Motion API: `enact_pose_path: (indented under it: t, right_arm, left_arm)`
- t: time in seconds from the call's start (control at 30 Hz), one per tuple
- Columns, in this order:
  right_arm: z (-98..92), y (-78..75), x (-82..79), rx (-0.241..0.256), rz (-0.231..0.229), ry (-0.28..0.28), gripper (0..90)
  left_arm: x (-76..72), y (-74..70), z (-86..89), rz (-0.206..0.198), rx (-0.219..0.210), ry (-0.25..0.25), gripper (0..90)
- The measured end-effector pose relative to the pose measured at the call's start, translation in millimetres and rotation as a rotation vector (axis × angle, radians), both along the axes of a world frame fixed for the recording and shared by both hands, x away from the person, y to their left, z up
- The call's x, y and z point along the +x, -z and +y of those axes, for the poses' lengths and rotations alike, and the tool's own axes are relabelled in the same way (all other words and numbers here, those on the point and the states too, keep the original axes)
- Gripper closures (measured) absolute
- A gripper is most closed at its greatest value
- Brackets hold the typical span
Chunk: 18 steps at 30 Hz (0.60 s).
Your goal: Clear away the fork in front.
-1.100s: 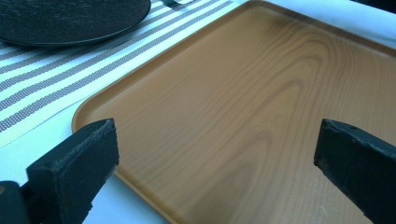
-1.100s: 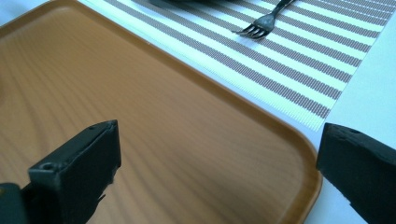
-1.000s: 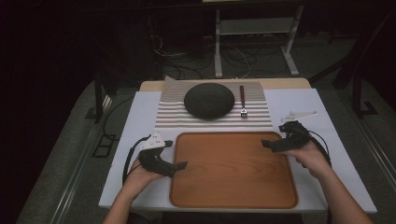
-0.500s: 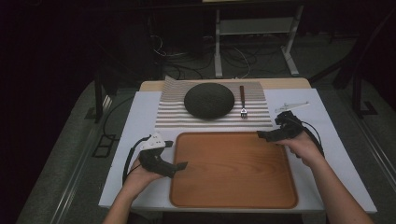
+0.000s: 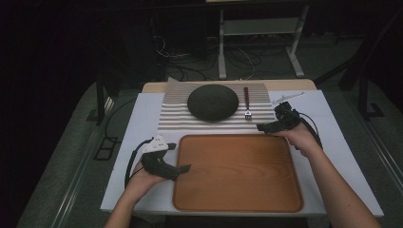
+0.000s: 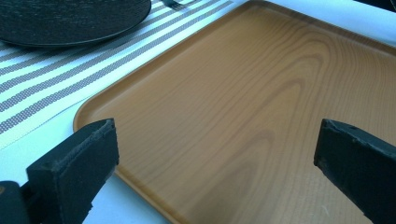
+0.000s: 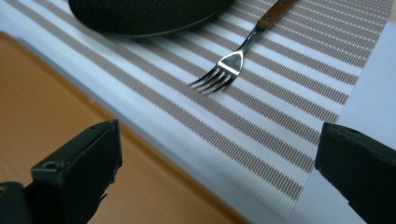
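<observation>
A wooden tray (image 5: 237, 190) lies on the white table in front of the person. Behind it a striped placemat (image 5: 176, 111) carries a dark round plate (image 5: 212, 102) and a fork (image 5: 247, 103) with a wooden handle. My left gripper (image 5: 183, 167) hovers open over the tray's left edge, and its jaws (image 6: 215, 135) stand wide above the bare tray (image 6: 243, 93). My right gripper (image 5: 262, 127) is open at the placemat's near right corner. In the right gripper view the fork (image 7: 224, 70) lies ahead between the open jaws, tines toward me, with the plate (image 7: 144, 14) beyond.
A thin white object (image 5: 287, 97) lies on the table right of the placemat. The white table surface (image 5: 351, 161) has bare room on both sides of the tray. Cables and a metal frame (image 5: 256, 42) stand on the floor behind the table.
My right gripper has moved forward and to the left, from beside the tray's far right corner to the placemat's near right corner. The left gripper has stayed put.
</observation>
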State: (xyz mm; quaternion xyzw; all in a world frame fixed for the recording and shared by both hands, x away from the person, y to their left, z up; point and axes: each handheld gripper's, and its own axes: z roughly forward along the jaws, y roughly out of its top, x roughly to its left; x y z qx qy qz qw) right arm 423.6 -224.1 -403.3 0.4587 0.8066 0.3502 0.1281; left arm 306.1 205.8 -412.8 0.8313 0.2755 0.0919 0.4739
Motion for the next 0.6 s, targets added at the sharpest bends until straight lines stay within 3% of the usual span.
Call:
enact_pose_path:
  t: [0.13,0.37,0.6]
  right_arm:
    - [3.4,-0.5,10.7,-0.015,0.018,0.015,0.7]
    - [6.3,-2.7,28.3,-0.011,0.035,0.041,8.7]
    - [13.1,-0.5,44.4,-0.031,0.061,0.031,18.4]
  left_arm:
    - [0.2,0.4,-0.3,0.001,0.0,-0.003,0.0]
    - [-0.3,0.4,-1.4,0.0,0.0,0.0,0.0]
    - [-0.5,-0.3,-0.9,-0.001,-0.005,0.0,0.0]
